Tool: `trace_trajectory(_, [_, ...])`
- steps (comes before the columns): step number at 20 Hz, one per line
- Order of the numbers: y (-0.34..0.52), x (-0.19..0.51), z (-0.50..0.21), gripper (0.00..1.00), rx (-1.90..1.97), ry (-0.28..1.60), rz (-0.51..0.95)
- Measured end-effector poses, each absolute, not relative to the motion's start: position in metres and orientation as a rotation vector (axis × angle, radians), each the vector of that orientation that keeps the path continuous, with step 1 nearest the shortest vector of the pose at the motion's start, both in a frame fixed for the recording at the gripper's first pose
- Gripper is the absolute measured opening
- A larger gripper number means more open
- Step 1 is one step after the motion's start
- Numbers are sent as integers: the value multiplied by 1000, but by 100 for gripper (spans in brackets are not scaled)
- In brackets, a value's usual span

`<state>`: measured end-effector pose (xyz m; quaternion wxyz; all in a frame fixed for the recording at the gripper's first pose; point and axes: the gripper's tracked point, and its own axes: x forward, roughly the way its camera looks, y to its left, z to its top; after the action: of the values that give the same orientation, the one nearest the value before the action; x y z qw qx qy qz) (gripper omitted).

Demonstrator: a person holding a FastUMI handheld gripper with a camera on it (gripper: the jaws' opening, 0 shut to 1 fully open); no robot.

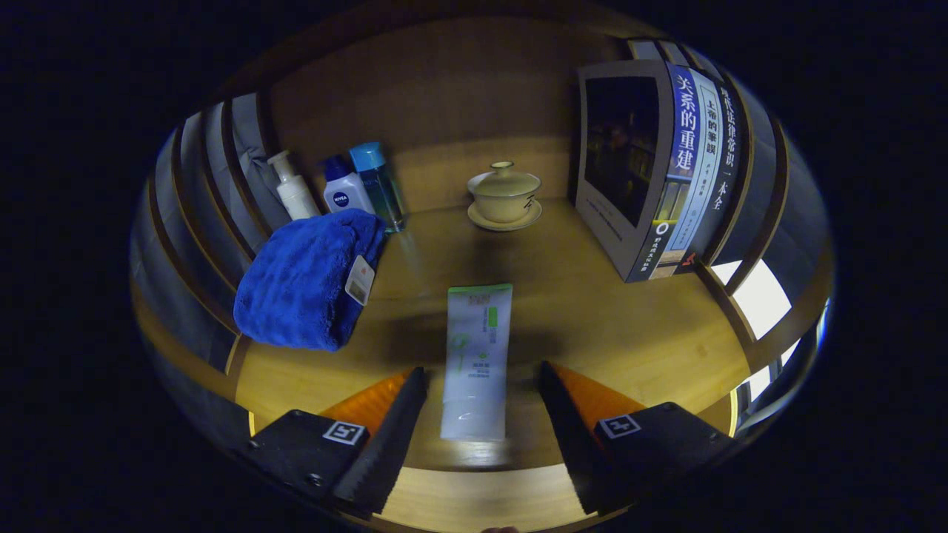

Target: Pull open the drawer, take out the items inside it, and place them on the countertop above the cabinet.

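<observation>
A white tube with green markings [476, 360] lies flat on the wooden countertop [629, 326], its cap end toward me, resting between the two fingers without touching either. My gripper [481, 381] is open, its jaws spread wide on both sides of the tube. A folded blue towel [305, 280] with a tag lies on the countertop to the left, beyond the left finger.
Behind the towel stand a white pump bottle [293, 191], a white-and-blue bottle [346, 190] and a blue-capped clear bottle [378, 185]. A lidded cream cup on a saucer [504, 195] sits at the back. Upright books [652, 170] stand on the right. Slatted side walls flank the counter.
</observation>
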<state>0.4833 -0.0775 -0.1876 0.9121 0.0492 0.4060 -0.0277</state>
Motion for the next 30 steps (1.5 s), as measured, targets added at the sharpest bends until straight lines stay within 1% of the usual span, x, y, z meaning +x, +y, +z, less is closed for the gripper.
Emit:
trace_trajectory(2, [-79, 484, -181, 99, 102, 815, -63])
trace_trajectory(7, [-80, 485, -119, 99, 138, 621, -65])
trace_trajectory(15, [-56, 399, -39, 99, 118, 382, 17])
trace_trajectory(18, [-37, 357, -22, 99, 90, 304, 49])
trace_trajectory(20, [-31, 325, -18, 98, 65, 260, 50])
trace_trajectory(23, [-16, 287, -31, 98, 62, 223, 64])
trace_trajectory(30, [-2, 228, -74, 99, 24, 189, 71])
